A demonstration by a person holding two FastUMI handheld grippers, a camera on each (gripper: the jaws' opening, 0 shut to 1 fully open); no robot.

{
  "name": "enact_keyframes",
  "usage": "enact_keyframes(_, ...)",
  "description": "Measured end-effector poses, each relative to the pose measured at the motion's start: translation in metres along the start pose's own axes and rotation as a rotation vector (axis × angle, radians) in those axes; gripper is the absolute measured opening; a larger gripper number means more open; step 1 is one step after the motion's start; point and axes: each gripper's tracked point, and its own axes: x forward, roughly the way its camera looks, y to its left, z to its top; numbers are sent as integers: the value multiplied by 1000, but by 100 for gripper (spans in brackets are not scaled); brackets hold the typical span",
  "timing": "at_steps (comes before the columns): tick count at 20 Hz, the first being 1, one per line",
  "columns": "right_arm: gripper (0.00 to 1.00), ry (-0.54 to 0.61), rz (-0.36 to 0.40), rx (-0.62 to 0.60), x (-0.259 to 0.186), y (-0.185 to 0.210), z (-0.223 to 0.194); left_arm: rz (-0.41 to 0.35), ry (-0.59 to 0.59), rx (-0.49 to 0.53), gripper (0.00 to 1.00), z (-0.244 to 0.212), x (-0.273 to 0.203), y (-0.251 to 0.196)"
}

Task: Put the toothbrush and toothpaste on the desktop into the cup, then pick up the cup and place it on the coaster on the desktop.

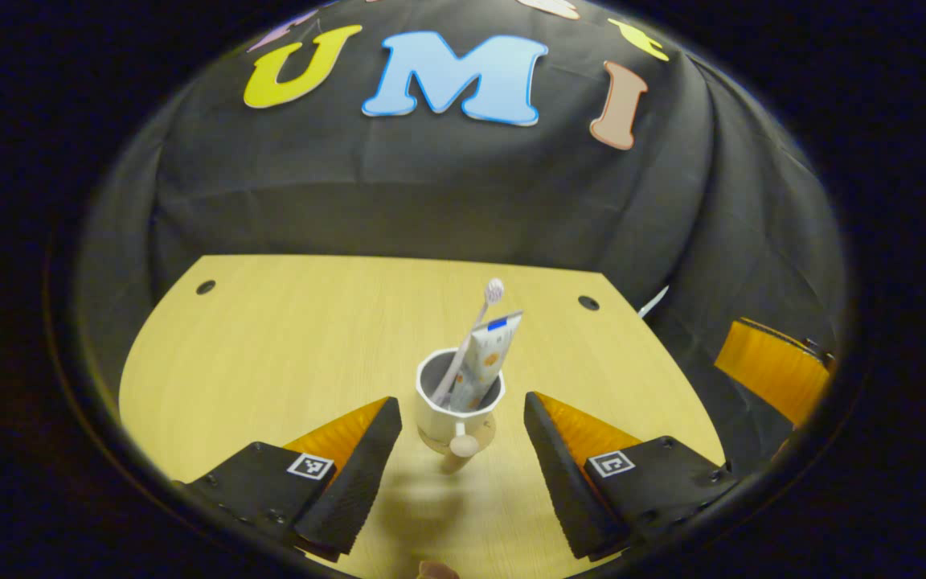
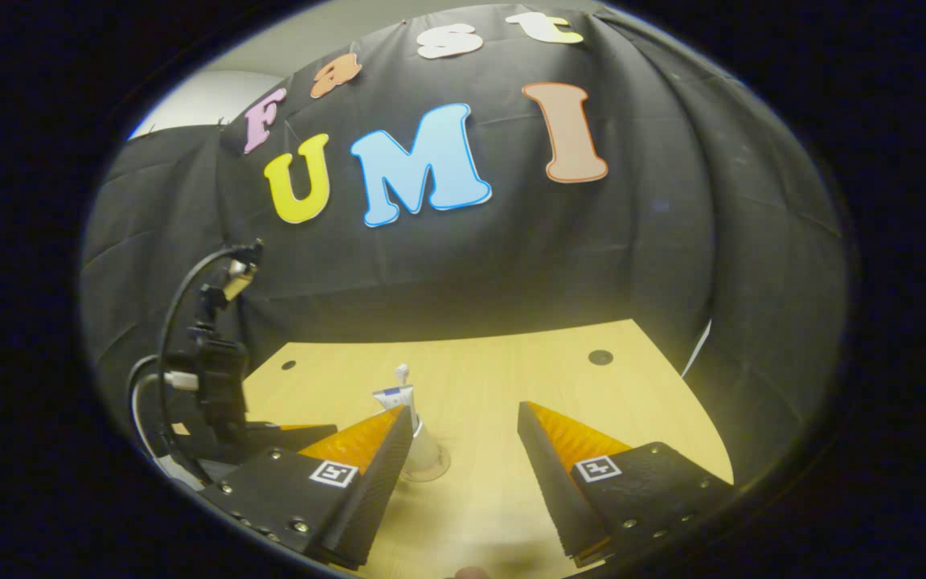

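In the left gripper view the left gripper (image 1: pixel 463 438) hangs just above the wooden bench (image 1: pixel 286 338) with its fingers spread wide and nothing between them. Straight ahead, in line with the gap between the fingertips and just beyond them, stands the white cup (image 1: pixel 459 402), its handle turned toward the gripper. The cup sits on a round coaster (image 1: pixel 485 434), whose rim peeks out at the cup's base. Inside the cup the toothbrush (image 1: pixel 475 330) leans with its head up and away from the gripper, and the toothpaste tube (image 1: pixel 483 358) stands tilted beside it, touching it. At the right edge of this view the side of the other gripper shows, well apart from the cup.

In the right gripper view the right gripper (image 2: pixel 463 434) is likewise spread wide and holds nothing. The cup (image 2: pixel 424 454) is ahead and to its left, partly hidden behind its left finger, with the toothpaste and brush head rising above it. Further left the left gripper's body and cable show.
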Motion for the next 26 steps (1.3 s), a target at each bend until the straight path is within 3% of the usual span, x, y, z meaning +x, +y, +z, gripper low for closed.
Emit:
enact_keyframes(5,83,-106,-30,-86,-14,19,30,-25,-333,70,97,74,-70,3)
enact_keyframes(8,83,-151,-37,-112,-20,35,43,0,-456,113,98,99,-109,16)
enact_keyframes(14,83,-227,-55,-169,-29,53,58,61,-536,116,98,115,-148,49)
enact_keyframes(26,83,-243,-85,-173,-35,61,65,64,-603,102,97,126,-178,69)
